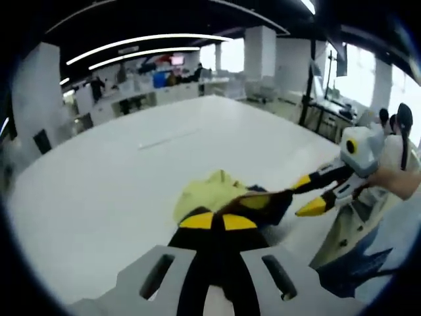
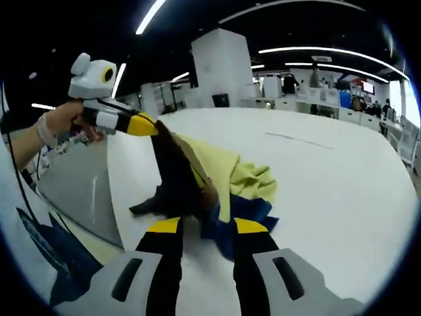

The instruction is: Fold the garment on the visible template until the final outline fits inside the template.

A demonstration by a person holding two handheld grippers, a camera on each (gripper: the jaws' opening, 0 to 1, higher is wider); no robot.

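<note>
Your left gripper and right gripper each clench the garment, lifted above the white table.

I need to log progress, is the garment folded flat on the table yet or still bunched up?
Bunched up. The garment lies in a rumpled heap on the white table, one dark edge stretched up between the left gripper and the right gripper.
</note>
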